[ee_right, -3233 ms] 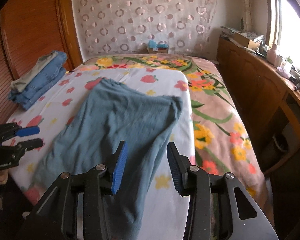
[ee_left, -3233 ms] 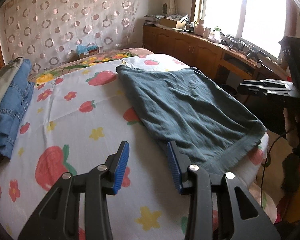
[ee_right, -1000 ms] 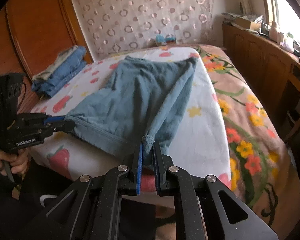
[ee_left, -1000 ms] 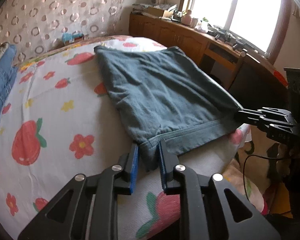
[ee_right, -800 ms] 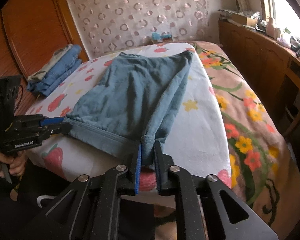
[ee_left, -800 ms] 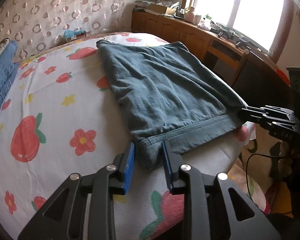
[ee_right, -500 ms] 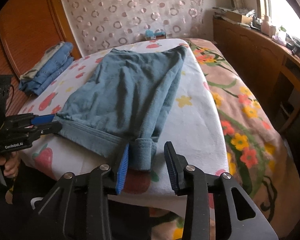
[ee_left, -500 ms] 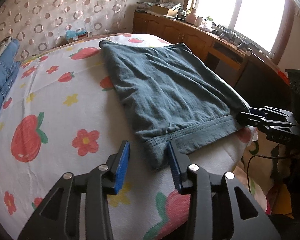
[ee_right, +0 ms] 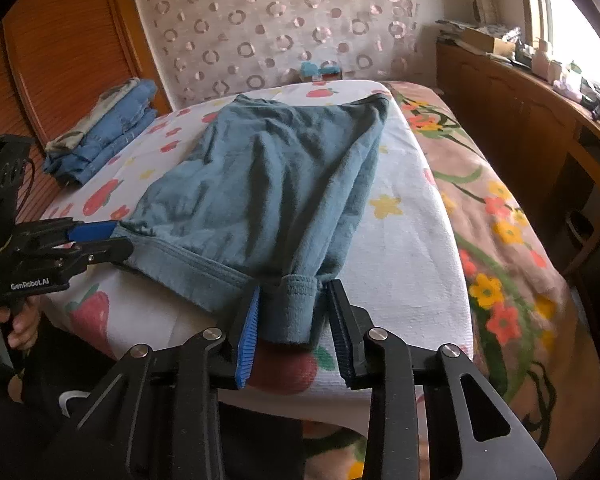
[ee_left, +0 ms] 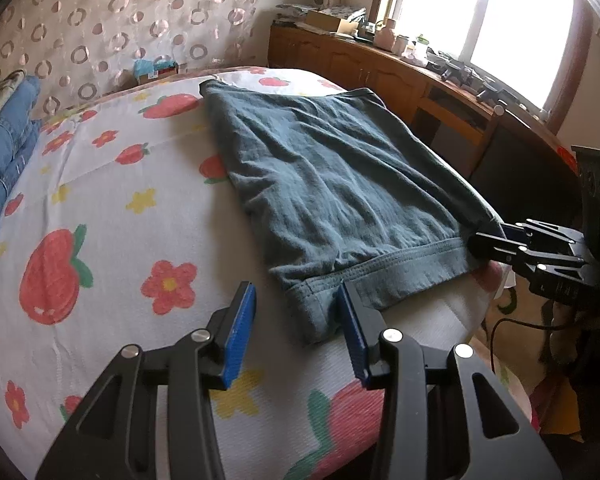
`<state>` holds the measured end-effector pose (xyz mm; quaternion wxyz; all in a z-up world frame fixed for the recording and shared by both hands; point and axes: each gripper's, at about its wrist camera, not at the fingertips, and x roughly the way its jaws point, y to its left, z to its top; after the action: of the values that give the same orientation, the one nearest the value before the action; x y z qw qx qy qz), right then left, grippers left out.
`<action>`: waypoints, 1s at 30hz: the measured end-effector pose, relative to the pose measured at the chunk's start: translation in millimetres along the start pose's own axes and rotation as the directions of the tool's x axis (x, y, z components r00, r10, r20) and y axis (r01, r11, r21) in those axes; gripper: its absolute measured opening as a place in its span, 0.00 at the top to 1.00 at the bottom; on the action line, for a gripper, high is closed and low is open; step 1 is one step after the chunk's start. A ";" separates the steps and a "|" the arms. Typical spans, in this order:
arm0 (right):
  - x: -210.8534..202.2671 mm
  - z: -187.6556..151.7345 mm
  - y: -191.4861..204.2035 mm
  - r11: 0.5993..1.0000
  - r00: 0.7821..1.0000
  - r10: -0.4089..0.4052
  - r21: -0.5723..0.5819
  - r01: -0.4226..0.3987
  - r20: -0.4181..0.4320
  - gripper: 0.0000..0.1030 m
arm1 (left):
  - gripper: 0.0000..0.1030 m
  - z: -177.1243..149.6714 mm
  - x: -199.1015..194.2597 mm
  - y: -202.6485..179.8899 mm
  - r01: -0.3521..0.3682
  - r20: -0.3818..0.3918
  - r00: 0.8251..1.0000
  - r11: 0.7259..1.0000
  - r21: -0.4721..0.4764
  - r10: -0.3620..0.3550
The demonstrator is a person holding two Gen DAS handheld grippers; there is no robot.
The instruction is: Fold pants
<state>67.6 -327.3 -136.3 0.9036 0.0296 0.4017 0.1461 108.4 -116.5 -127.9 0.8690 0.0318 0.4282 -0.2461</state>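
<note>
Teal-grey pants (ee_left: 332,184) lie folded in half lengthwise and flat on the strawberry-print sheet (ee_left: 100,208), with the hem at the bed's near edge. My left gripper (ee_left: 296,328) is open, its fingers on either side of the hem's left corner. My right gripper (ee_right: 292,328) is open around the hem's right corner (ee_right: 296,304). The right gripper also shows in the left wrist view (ee_left: 500,240) and the left gripper in the right wrist view (ee_right: 104,240), each at its end of the hem.
A stack of folded jeans (ee_right: 108,132) lies at the bed's far left, also seen in the left wrist view (ee_left: 4,152). A floral bedspread (ee_right: 500,232) lies right of the sheet. A wooden cabinet (ee_right: 532,120) with clutter stands under the window. A patterned curtain (ee_right: 280,20) hangs behind.
Both grippers were shut on the hem corners a second ago. They have since opened and let go, and the hem now rests on the bed's edge.
</note>
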 end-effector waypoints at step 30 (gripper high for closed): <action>0.0 4.9 -7.3 0.997 0.997 0.073 0.025 -0.073 0.010 0.91 | 0.79 2.7 2.6 0.3 0.097 0.016 0.995 0.995 -0.031 -0.097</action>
<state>72.9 -334.0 -134.2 0.8991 0.0561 0.3979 0.1737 111.8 -118.0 -128.3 0.8596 -0.0046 0.4266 -0.2814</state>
